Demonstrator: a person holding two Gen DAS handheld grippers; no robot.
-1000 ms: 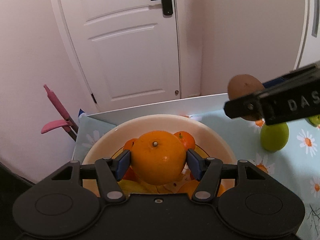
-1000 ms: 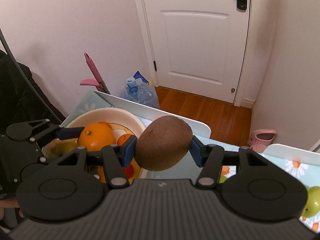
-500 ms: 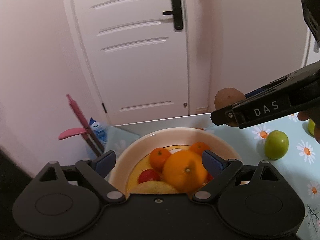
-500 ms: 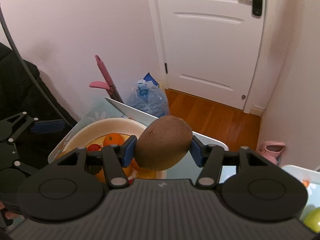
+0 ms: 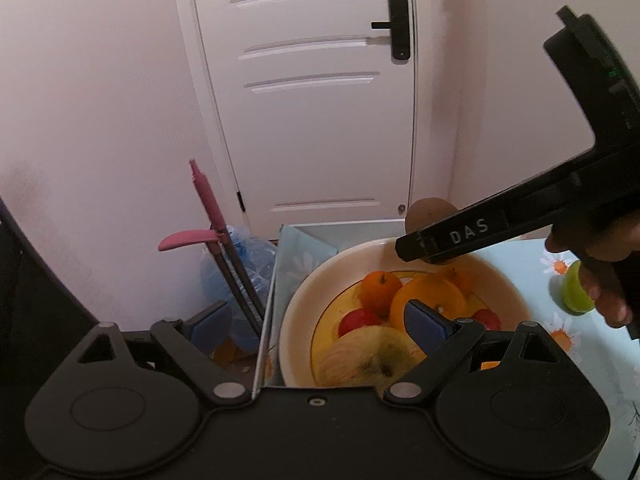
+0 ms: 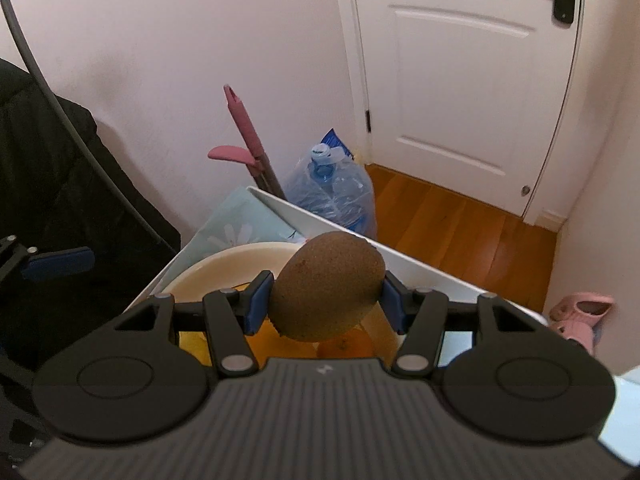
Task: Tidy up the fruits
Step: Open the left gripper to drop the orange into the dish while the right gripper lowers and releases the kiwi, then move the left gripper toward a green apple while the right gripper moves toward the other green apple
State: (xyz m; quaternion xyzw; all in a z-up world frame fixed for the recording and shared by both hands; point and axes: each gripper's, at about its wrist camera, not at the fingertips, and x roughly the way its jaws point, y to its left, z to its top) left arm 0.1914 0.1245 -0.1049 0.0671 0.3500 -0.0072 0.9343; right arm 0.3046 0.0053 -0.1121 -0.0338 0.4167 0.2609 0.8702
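A cream bowl [image 5: 312,280] at the table's far left corner holds a large orange [image 5: 430,298], a small orange [image 5: 378,286], red fruits and a pale apple [image 5: 368,354]. My left gripper [image 5: 316,326] is open and empty, drawn back over the bowl's near left rim. My right gripper [image 6: 325,300] is shut on a brown kiwi [image 6: 326,292] and holds it above the bowl [image 6: 224,264]. The kiwi [image 5: 428,212] also shows in the left wrist view, over the bowl's far rim.
A green apple [image 5: 574,290] lies on the daisy tablecloth [image 5: 592,352] right of the bowl. Beyond the table edge stand a pink mop handle [image 6: 248,136], a blue water jug [image 6: 332,188] and a white door [image 6: 460,68]. Pink slippers [image 6: 580,314] lie on the floor.
My left gripper opened, dropped the large orange into the bowl and drew back to the left. My right gripper carried the kiwi over the bowl.
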